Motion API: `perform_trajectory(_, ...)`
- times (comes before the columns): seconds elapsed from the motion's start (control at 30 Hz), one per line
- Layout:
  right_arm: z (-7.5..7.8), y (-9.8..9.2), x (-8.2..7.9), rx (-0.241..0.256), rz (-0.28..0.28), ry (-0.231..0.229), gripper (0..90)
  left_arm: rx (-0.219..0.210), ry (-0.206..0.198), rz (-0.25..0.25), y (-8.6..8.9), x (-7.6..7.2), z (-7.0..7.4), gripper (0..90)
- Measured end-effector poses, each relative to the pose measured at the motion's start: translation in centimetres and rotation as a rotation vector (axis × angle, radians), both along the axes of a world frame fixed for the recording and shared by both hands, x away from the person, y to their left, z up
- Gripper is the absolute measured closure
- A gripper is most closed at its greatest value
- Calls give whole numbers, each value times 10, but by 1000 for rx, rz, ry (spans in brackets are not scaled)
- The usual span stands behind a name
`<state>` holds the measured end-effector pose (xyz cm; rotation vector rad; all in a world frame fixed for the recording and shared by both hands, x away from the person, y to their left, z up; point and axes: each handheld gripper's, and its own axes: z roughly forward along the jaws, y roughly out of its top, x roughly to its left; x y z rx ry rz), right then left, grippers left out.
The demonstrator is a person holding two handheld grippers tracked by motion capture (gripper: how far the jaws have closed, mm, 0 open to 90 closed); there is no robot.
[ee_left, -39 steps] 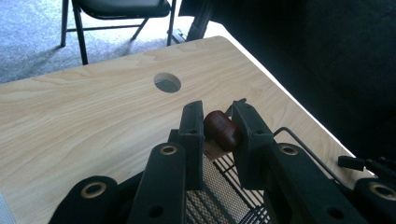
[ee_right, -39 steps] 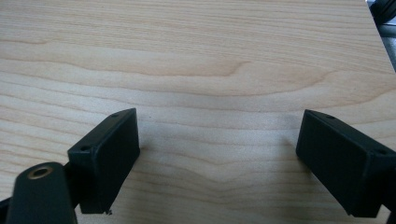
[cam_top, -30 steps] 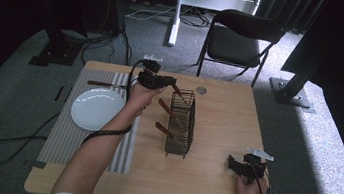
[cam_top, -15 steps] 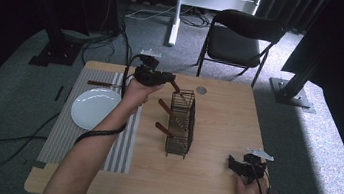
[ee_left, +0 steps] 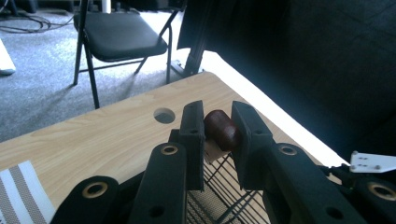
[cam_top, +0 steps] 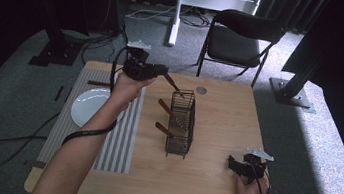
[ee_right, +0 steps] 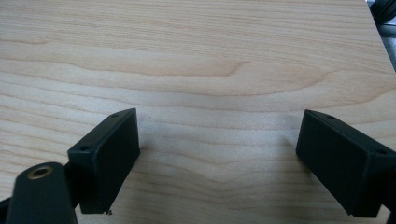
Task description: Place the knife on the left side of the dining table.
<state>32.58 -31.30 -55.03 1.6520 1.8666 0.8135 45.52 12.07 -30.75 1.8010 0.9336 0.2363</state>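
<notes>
1. High view: the left gripper (cam_top: 160, 71) is raised over the table (cam_top: 223, 114) at about eleven o'clock from the wire basket (cam_top: 180, 123). It pinches a brown-handled utensil (cam_top: 172, 82) that slants down toward the basket's far rim. Two more brown handles (cam_top: 164, 107) lean out of the basket's left side. A white plate (cam_top: 89, 108) lies on the striped mat (cam_top: 119, 140) at nine o'clock from the basket. The right gripper (cam_top: 236, 165) rests near the table's five o'clock corner, well apart from the basket.

2. Left gripper view: the jaws are pressed onto the rounded brown handle end (ee_left: 222, 129), with basket wires below.

3. Right gripper view: the jaws stand spread wide over bare wood, holding nothing.
</notes>
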Motion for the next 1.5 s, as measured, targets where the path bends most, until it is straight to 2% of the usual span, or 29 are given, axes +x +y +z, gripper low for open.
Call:
perform_trajectory(0.1, 0, 0, 0, 0, 0, 0, 127, -8, -7, 22, 9, -4, 5, 761)
perform_trajectory(0.17, 0, 0, 0, 0, 0, 0, 126, -17, 2, 32, 15, -6, 6, 760)
perform_trajectory(0.5, 0, 0, 0, 0, 0, 0, 126, -3, -19, 75, 46, -24, 16, 761)
perform_trajectory(0.6, 0, 0, 0, 0, 0, 0, 126, -11, -15, 85, 57, -29, 16, 761)
perform_trajectory(0.73, 0, 0, 0, 0, 0, 0, 126, -3, -7, 104, 69, -36, 12, 760)
perform_trajectory(1.03, 0, 0, 0, -1, 0, 0, 126, -13, 5, 134, 98, -54, -3, 760)
perform_trajectory(1.2, 0, 0, 0, 0, 0, 0, 126, -21, 11, 145, 108, -62, -13, 760)
perform_trajectory(1.43, 0, 0, 0, 0, 0, 0, 127, -8, 19, 152, 120, -81, -24, 760)
perform_trajectory(1.5, 0, 0, 0, 0, -1, 0, 126, -25, 26, 153, 123, -87, -28, 760)
